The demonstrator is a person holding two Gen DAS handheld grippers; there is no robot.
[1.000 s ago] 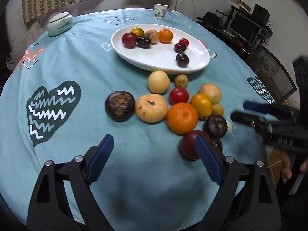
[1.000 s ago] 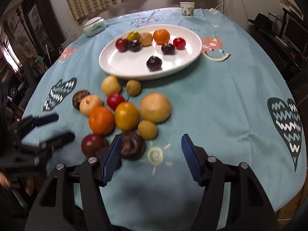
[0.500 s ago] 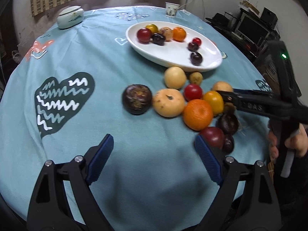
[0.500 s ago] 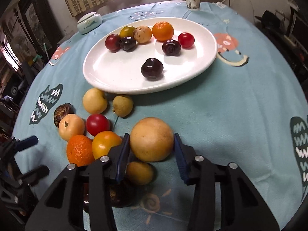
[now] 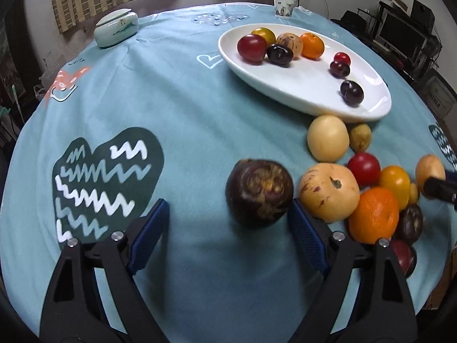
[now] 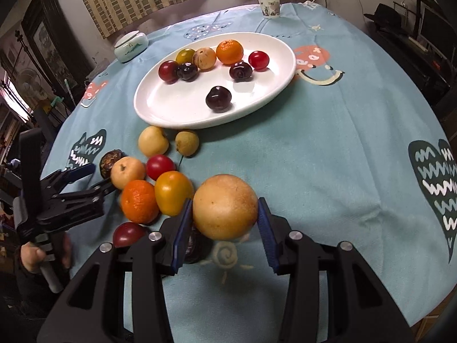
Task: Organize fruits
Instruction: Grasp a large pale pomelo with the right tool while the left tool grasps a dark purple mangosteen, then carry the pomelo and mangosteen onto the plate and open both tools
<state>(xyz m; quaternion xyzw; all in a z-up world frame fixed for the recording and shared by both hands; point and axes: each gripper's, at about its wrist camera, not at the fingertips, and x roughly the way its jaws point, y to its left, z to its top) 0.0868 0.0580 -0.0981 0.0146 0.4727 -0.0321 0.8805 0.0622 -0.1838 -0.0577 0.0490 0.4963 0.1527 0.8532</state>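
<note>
The right gripper (image 6: pixel 224 225) is clamped on the big tan fruit (image 6: pixel 225 206), its 2 pads against the fruit's sides; its jaws have just been closing. The white plate (image 6: pixel 160 108) lies at 12 o'clock from it, past the loose pile on the blue tablecloth (image 6: pixel 328 148). The left gripper (image 5: pixel 228 225) stands apart, its jaws narrowing slightly, with the dark round fruit (image 5: pixel 258 193) between them toward the 3 o'clock pad. From there the plate lies at 1 o'clock, so the right gripper looks nearer to it.

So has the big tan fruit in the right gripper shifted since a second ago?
Yes. The big tan fruit sat on the cloth beside the yellow fruit; it now looks lifted, covering the sun print.
</note>
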